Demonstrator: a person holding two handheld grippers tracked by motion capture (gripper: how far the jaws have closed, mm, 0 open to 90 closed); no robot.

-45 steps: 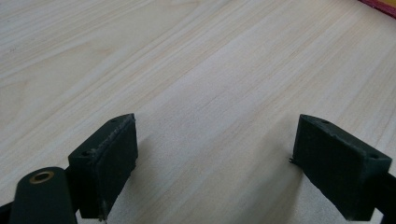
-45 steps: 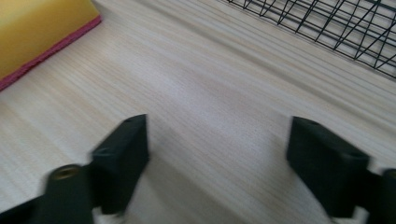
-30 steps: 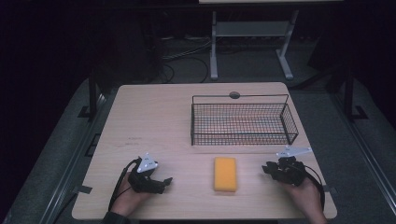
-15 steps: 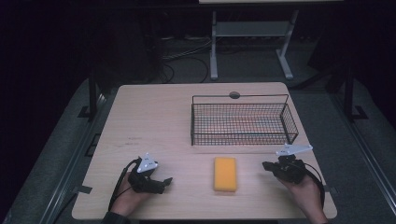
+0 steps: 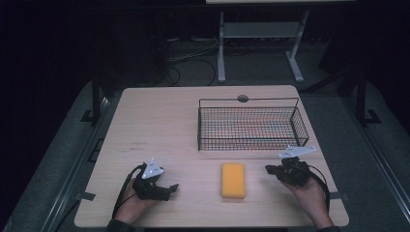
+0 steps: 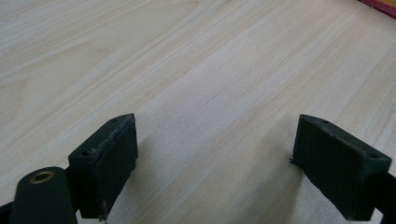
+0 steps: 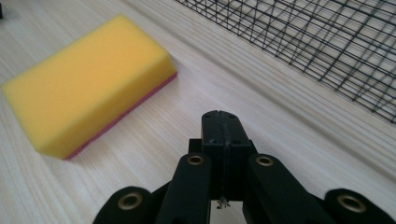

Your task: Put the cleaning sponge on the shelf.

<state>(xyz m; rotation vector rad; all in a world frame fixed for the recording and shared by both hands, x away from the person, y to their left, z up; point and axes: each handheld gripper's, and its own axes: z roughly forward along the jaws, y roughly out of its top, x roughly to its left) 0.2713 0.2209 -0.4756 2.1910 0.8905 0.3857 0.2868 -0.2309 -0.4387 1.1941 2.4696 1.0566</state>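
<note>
A pale wooden table (image 5: 159, 121) bears a yellow sponge (image 5: 233, 180); a wire basket (image 5: 251, 126) stands behind it.

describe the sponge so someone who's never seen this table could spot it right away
Start at the wooden table and find the black wire basket on its far right part. Come toward the near edge from the basket's front wall: the sponge lies flat there, between the two grippers and touching neither. It is the one bright yellow block on the table, with a thin pink layer underneath.
</note>
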